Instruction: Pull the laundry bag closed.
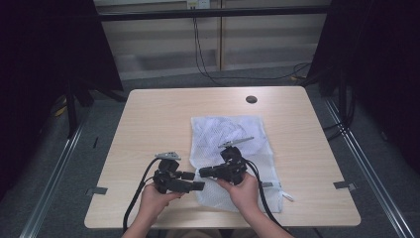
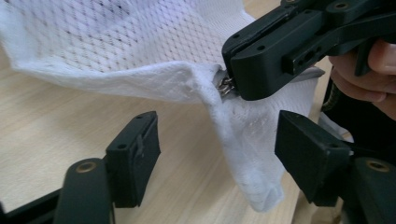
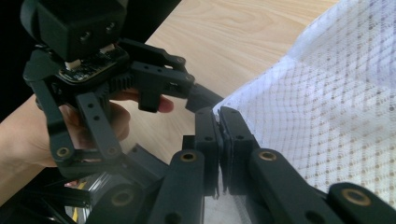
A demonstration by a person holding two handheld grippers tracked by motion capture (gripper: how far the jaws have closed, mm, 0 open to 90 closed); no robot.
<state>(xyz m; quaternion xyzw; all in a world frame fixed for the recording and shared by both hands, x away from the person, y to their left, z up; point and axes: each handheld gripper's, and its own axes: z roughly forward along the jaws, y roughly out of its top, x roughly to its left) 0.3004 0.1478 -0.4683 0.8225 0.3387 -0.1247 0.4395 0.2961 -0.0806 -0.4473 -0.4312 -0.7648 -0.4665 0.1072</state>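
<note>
On the surface [image 1: 148,114], toward the 5 o'clock sector in the high view, lies a white mesh laundry bag [image 1: 233,134], its near-left corner lifted off the wood.

Left to right: the left hand-held gripper [image 1: 195,181] stands with its jaws apart. In the left gripper view the hanging corner of the bag [image 2: 243,154] sits between the jaws, with neither pad touching it. The right hand-held gripper [image 1: 204,172] is clamped shut on the bag's corner, right at the metal zipper pull [image 2: 225,86].

Risks, as judged:
- The left jaws may close on a single mesh layer or slip off the drooping corner, because the fabric is loose and sags below the right grip.
- The right grip may bite cloth rather than the pull; a tug would then drag the whole bag across the surface instead of running the zipper.
- Both hand-held grippers sit very close together; a collision is possible.

Orientation: the bag's long axis runs roughly 6 to 12 o'clock in the high view, the zipper end pointing toward 6 o'clock.
</note>
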